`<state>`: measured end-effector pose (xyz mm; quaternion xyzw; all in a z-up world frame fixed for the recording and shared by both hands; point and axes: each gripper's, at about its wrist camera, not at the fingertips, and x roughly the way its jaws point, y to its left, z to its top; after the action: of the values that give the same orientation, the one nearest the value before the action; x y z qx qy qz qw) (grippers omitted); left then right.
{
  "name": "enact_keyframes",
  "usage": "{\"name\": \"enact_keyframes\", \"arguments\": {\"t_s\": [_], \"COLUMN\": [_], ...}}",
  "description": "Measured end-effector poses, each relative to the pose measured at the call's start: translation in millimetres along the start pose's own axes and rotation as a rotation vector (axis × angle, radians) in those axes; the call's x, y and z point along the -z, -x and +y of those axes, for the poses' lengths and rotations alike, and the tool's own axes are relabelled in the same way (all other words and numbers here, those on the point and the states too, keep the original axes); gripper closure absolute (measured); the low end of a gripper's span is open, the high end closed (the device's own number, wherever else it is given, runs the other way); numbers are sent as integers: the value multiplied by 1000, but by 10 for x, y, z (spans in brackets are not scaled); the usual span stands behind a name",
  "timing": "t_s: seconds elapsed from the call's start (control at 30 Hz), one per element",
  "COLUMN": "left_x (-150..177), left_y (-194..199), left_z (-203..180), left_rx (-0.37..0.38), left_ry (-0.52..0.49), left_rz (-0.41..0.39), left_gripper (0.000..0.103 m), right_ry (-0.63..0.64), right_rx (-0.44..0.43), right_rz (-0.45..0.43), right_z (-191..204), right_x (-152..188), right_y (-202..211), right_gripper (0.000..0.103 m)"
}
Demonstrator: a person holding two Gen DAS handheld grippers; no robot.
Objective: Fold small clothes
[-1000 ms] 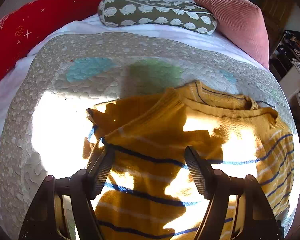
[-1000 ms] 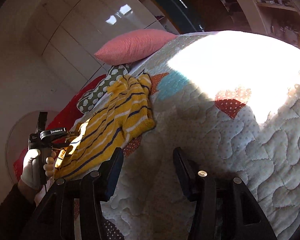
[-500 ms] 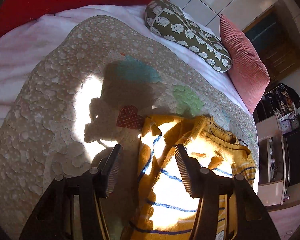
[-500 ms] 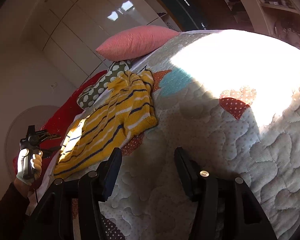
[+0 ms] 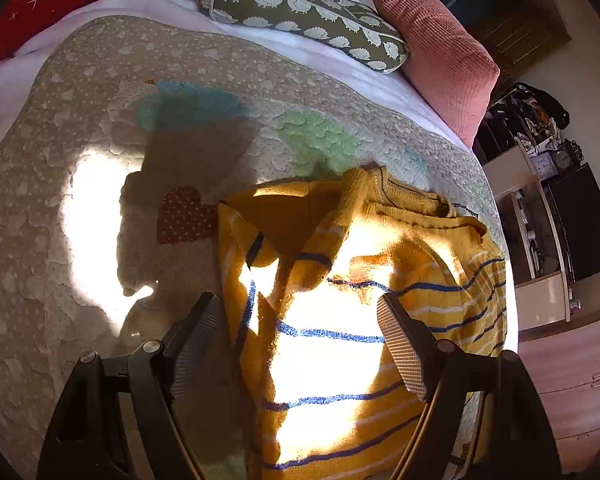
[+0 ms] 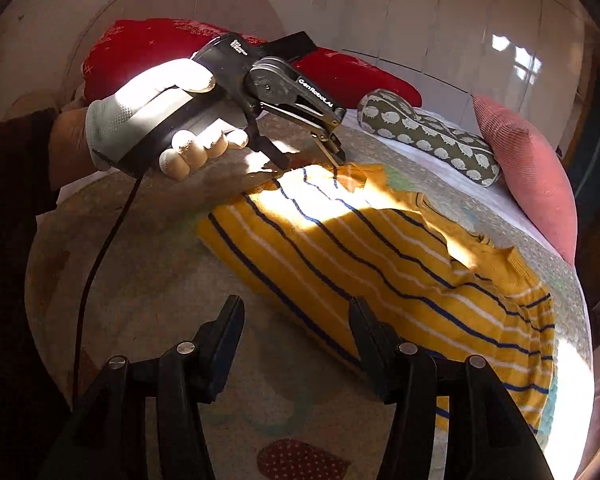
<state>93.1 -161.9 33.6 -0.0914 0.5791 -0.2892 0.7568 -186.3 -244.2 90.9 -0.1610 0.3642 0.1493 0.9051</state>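
**Right tongs swung over to the sweater; left tongs back down at its edge**

Right gripper moved from the bare quilt to face the yellow striped sweater, which now lies just ahead of its tips; left gripper dropped closer again, sweater filling the space between and beyond its fingers.

Left tongs: spread wide, nothing clamped. From the right wrist view the left gripper tips sit at the sweater's far corner; contact cannot be confirmed. Gloved left hand wraps the handle.

Right tongs: spread wide, empty, hovering near the sweater's closest long edge, not touching.

Sweater: lies partly folded on the quilt. Seen from the right tongs, long axis runs diagonally from far left to near right, collar on the far-right side. Seen from the left tongs, collar points away, hem end nearest, a sleeve folded across the front.

Beyond the sweater: hedgehog-print bolster, pink pillow, red pillow.
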Motion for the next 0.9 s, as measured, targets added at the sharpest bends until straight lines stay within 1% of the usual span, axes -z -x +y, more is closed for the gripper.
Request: {"name": "enact_keyframes", "arguments": {"t_s": [0.07,0.17,0.2,0.23,0.3,0.43,0.5,0.57,0.6,0.63,0.7,0.73,0.83,0.9], "left_x": [-62,-135,-156,-179,-233,-362,-399,-380,-356,-334,-318,-318,-323,-327], "left_y": [-96,-271,-321,-352,-380,-462,-474,-479,-503,-505,-428,-374,-167,-20], "left_z": [97,187,201,207,184,168,143,67,21,-14,-69,-99,-261,-458], "left_rx": [15,25,33,49,88,111,118,98,61,40,27,22,-1,-17], "left_ry": [21,39,39,37,21,-11,-29,-78,-110,-131,-146,-137,-130,-140], "left_rz": [31,68,76,80,86,126,123,122,132,133,109,99,62,37], "left_gripper": [23,23,21,15,10,10,11,44,79,84,86,87,87,87], "right_ry": [73,194,229,261,325,412,423,409,396,383,375,372,355,340], "right_rx": [-7,29,41,55,107,171,184,180,170,159,174,176,204,230], "right_rz": [26,51,56,64,69,47,38,24,25,26,16,7,-40,-80], "right_z": [135,362,437,505,629,796,843,844,831,812,782,767,728,677], "right_x": [-108,-181,-200,-212,-239,-310,-346,-384,-395,-413,-441,-455,-491,-516], "right_y": [-233,-536,-626,-720,-880,-1122,-1212,-1278,-1298,-1312,-1302,-1270,-1062,-879], "right_gripper": [45,45,45,45,45,45,45,45,52,69,84,86,88,88]}}
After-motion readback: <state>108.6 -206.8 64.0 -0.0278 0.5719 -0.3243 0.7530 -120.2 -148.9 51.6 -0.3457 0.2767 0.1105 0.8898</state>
